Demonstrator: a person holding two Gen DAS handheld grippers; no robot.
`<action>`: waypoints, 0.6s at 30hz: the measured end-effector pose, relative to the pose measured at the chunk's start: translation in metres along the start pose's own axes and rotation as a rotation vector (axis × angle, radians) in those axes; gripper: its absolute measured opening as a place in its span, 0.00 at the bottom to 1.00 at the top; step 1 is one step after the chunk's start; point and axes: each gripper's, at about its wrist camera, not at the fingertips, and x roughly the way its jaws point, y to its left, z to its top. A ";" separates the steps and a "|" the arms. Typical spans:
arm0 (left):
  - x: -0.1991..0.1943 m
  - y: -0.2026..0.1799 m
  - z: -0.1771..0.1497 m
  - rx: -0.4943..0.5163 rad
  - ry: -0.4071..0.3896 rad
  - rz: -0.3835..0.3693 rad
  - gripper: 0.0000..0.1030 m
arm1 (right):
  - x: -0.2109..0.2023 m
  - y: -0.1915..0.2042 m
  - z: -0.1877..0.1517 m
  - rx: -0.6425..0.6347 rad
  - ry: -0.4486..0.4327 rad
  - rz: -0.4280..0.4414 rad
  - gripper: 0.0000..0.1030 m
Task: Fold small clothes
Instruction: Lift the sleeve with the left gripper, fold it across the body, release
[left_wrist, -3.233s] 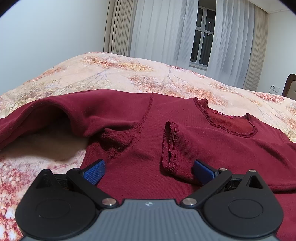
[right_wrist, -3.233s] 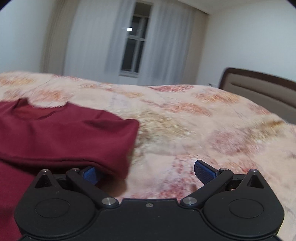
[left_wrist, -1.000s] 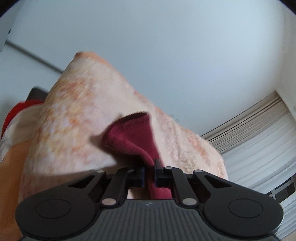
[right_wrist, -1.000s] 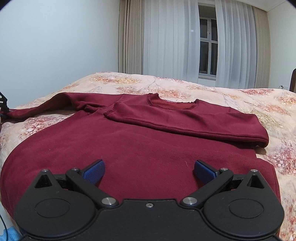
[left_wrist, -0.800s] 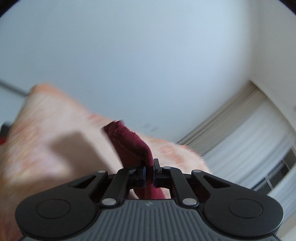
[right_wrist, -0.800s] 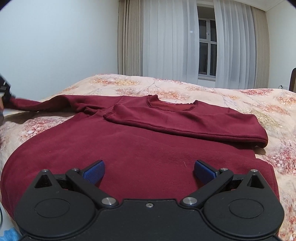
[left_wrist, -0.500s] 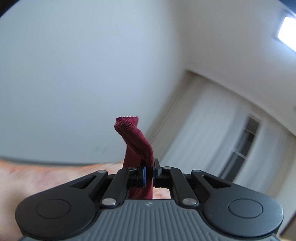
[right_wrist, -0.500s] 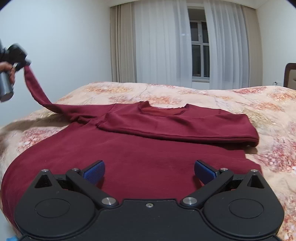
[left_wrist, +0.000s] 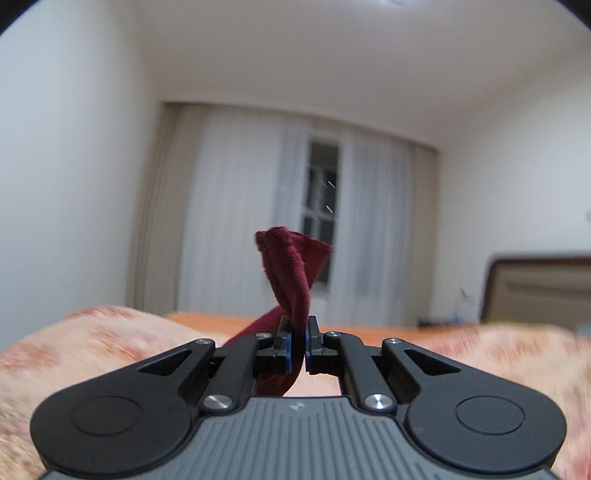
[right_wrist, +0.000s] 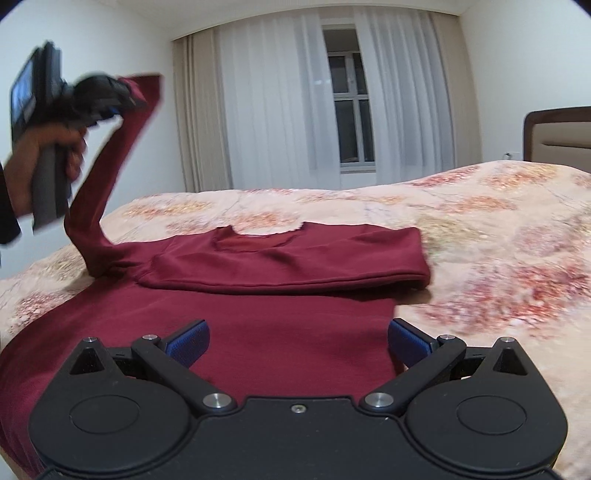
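Observation:
A dark red long-sleeved top (right_wrist: 280, 332) lies spread on the bed, its right sleeve (right_wrist: 295, 269) folded flat across the chest below the neckline. My left gripper (left_wrist: 298, 345) is shut on the cuff (left_wrist: 291, 258) of the other sleeve, which sticks up past the pads. In the right wrist view the left gripper (right_wrist: 125, 98) is high at the upper left, and the left sleeve (right_wrist: 107, 177) hangs stretched from it down to the shoulder. My right gripper (right_wrist: 297, 339) stands open low over the top's body, with nothing between its fingers.
The floral bedspread (right_wrist: 498, 258) covers the whole bed. A brown headboard (right_wrist: 557, 136) stands at the right. White curtains (right_wrist: 280, 103) and a window fill the far wall. A person's hand (right_wrist: 44, 147) holds the left gripper's handle.
The left gripper has swung up and rolled upright, lifting the sleeve cuff off the bed and drawing the sleeve taut. The right gripper has shifted slightly right over the top, still open.

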 end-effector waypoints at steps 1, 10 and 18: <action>0.007 -0.012 -0.012 0.024 0.031 -0.023 0.06 | -0.002 -0.004 -0.001 0.003 -0.001 -0.013 1.00; -0.024 -0.089 -0.097 0.163 0.254 -0.160 0.06 | -0.016 -0.038 -0.013 0.070 0.002 -0.077 1.00; -0.045 -0.095 -0.108 0.130 0.386 -0.210 0.40 | -0.019 -0.046 -0.022 0.116 0.013 -0.099 1.00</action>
